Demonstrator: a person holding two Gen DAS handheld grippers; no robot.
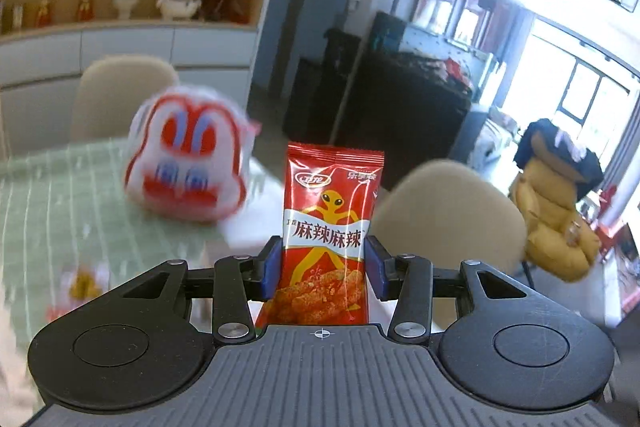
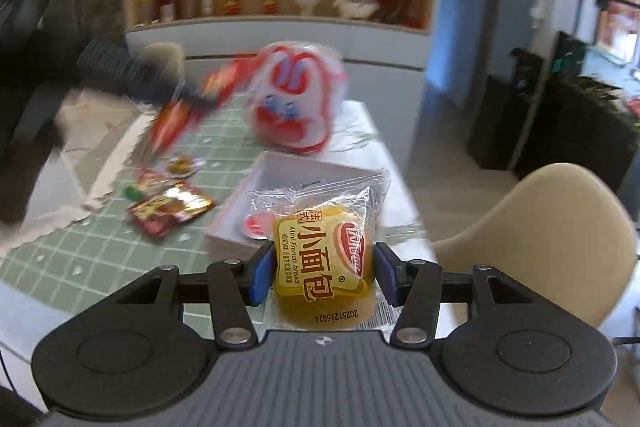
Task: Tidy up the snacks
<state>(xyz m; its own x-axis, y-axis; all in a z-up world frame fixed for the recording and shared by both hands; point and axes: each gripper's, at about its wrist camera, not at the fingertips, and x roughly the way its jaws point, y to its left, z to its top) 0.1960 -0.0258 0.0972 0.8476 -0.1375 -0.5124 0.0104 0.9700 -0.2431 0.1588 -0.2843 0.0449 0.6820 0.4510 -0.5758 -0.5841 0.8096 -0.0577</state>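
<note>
Both hand-held grippers are loaded as I watch. My left gripper point(image 1: 323, 269) is pinching a red spicy snack packet point(image 1: 330, 227) between its blue pads point(image 1: 269, 269); the packet stands upright with its long axis vertical, printed front toward the camera, crimped top edge up. Its bottom end is hidden behind the gripper body.

My right gripper point(image 2: 322, 273) is pinching a mini French bread packet point(image 2: 324, 251), pads pressed on either side of the bun. The label reads sideways, so the packet is turned on its side, and the clear crimped end sticks up above the fingers. Its lower edge is cut off by the gripper body.

Beyond the left gripper, to the left, a white-and-red bag with a cartoon face point(image 1: 188, 163) sits on the green checked tablecloth point(image 1: 48, 211), badly smeared by motion. A small blurred wrapper point(image 1: 82, 283) lies near that gripper's left side; I cannot tell what it is.

Just ahead of the right gripper is a white box point(image 2: 304, 171), mostly hidden behind the bread, with a small red-lidded cup point(image 2: 254, 225) inside. Loose snack packets point(image 2: 170, 209) lie ahead-left on the cloth. Further left, a dark blurred shape carrying something red point(image 2: 176, 119) is probably the other gripper with its packet. A beige chair point(image 2: 556, 227) stands to the right.
</note>
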